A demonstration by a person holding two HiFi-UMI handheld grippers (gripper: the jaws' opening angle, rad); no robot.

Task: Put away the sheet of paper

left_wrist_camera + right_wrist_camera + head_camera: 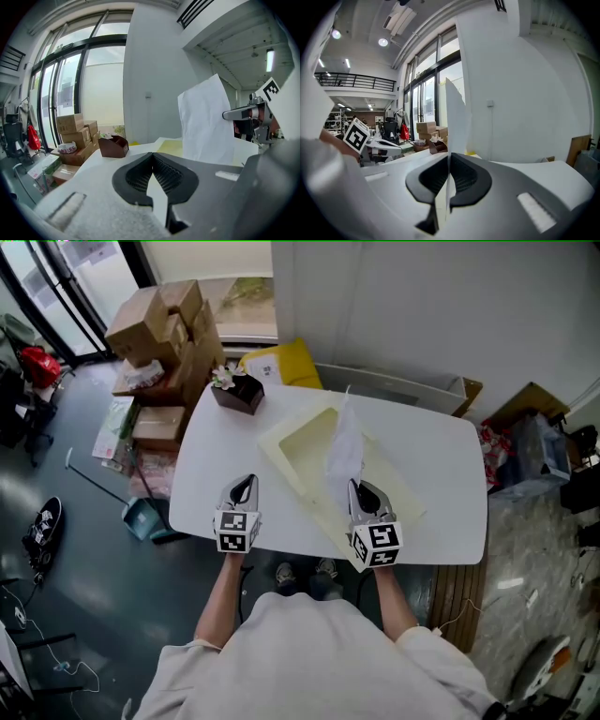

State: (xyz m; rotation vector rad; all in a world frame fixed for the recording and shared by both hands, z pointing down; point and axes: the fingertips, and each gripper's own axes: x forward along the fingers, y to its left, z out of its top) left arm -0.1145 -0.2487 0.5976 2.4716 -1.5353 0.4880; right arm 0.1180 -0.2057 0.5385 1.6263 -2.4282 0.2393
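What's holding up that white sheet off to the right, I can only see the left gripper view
Observer: The right gripper is. Its jaws are shut on the bottom edge of the sheet of paper, which stands upright.
Operator: What's underneath it?
Observer: In the head view, the sheet is above a pale yellow file case that lies open on the white table.
Operator: And where's my gripper?
Observer: The left gripper is over bare table to the left of the case, clear of the sheet.

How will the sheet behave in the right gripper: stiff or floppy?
Likely light and flexible: the sheet stands up from the right gripper, pinched at its lower edge, and looks slightly bent. It may flop if swung fast. Only a narrow edge is clamped, so it could slip.
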